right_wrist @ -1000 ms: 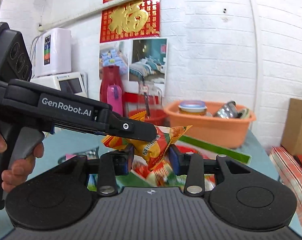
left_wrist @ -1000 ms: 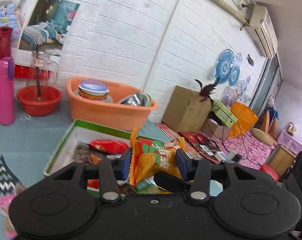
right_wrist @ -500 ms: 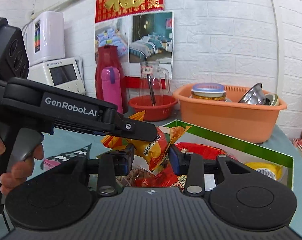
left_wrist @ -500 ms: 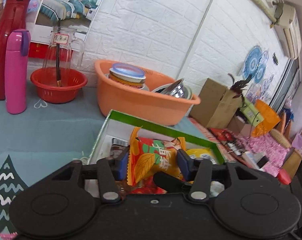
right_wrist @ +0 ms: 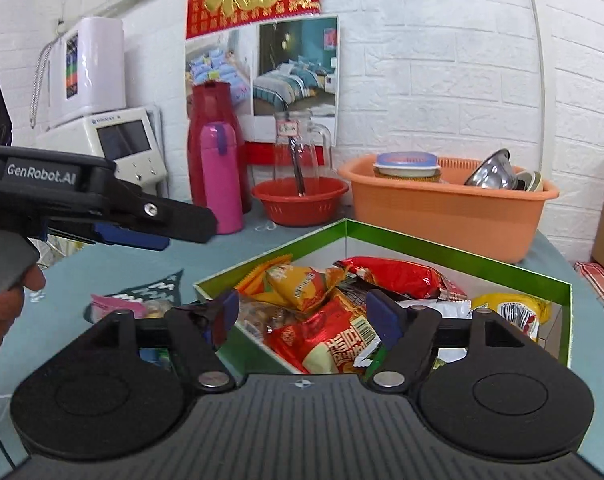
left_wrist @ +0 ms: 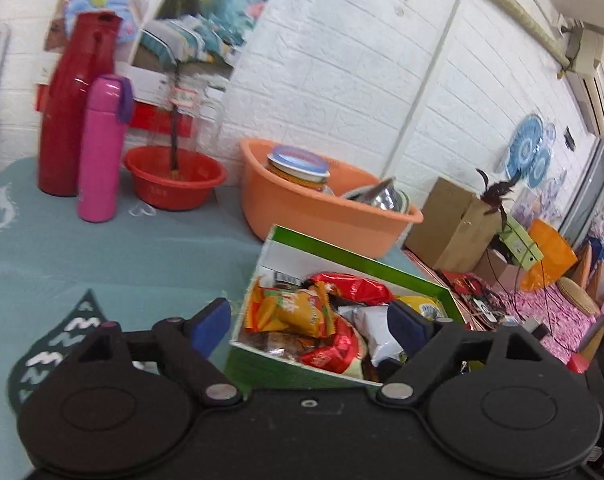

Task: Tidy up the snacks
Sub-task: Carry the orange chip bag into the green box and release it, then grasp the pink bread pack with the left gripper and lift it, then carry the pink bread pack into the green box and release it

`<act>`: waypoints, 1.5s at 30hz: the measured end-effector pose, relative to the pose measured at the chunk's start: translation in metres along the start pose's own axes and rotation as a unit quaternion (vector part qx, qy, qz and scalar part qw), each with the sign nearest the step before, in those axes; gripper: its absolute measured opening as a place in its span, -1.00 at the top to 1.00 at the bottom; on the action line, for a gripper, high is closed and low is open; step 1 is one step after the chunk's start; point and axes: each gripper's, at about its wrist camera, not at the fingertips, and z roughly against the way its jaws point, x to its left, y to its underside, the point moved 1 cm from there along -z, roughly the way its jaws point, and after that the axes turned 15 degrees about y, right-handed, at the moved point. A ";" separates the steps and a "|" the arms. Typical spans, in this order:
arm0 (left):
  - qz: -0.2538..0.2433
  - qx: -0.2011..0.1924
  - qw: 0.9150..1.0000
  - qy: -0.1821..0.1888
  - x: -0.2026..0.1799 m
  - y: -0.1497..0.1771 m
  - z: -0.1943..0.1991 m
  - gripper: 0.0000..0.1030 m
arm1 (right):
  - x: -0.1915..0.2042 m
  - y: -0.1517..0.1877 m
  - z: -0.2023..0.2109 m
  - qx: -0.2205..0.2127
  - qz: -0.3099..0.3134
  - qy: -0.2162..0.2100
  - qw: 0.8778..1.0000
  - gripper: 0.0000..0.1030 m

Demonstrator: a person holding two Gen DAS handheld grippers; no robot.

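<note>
Hovering over the near edge of the green snack box [left_wrist: 354, 260], the left gripper [left_wrist: 308, 322] has its blue-padded fingers [left_wrist: 209, 320] spread wide with nothing between them. The right gripper [right_wrist: 302, 314] hangs at the box's near corner, its fingers [right_wrist: 382, 318] also apart and holding nothing.

The orange snack packet [right_wrist: 302, 284] lies inside the box at about 10 o'clock from its middle, resting on other wrappers. A red packet [right_wrist: 394, 276] sits toward 12 o'clock, a yellow packet [right_wrist: 514, 312] at 3 o'clock, and a red-and-gold wrapper [right_wrist: 326, 340] at 6 o'clock, partly hidden behind the right gripper's fingers.

In the right wrist view the left gripper's body enters from 9 o'clock, above the teal counter [right_wrist: 229, 248], with a hand [right_wrist: 5, 308] on its trigger grip. A pink packet [right_wrist: 117, 306] lies on the counter outside the box at 9 o'clock; its contents are too blurred to tell.

Beyond the box, at 12 o'clock, stand an orange basin [left_wrist: 326, 216], a red bowl [left_wrist: 173, 176] and a pink flask [left_wrist: 101, 148].
</note>
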 end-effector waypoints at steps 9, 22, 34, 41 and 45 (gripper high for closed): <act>0.038 0.007 0.994 -0.097 0.046 0.027 0.028 -1.00 | 0.010 0.018 0.051 0.006 -0.006 -0.026 1.000 -1.00; 0.112 0.083 0.990 -0.001 0.027 0.096 0.028 -0.23 | 0.021 0.051 0.092 0.049 -0.011 -0.059 0.997 -1.00; 0.089 0.087 0.991 0.057 -0.028 0.129 0.045 -1.00 | 0.045 0.092 0.101 0.105 0.038 -0.081 0.990 -1.00; 0.107 0.091 0.988 0.061 -0.017 0.130 0.033 -1.00 | 0.059 0.086 0.084 0.106 0.062 -0.086 0.989 -1.00; 0.105 0.098 0.988 0.062 -0.015 0.129 0.023 -0.74 | 0.065 0.082 0.073 0.100 0.078 -0.083 0.988 -0.96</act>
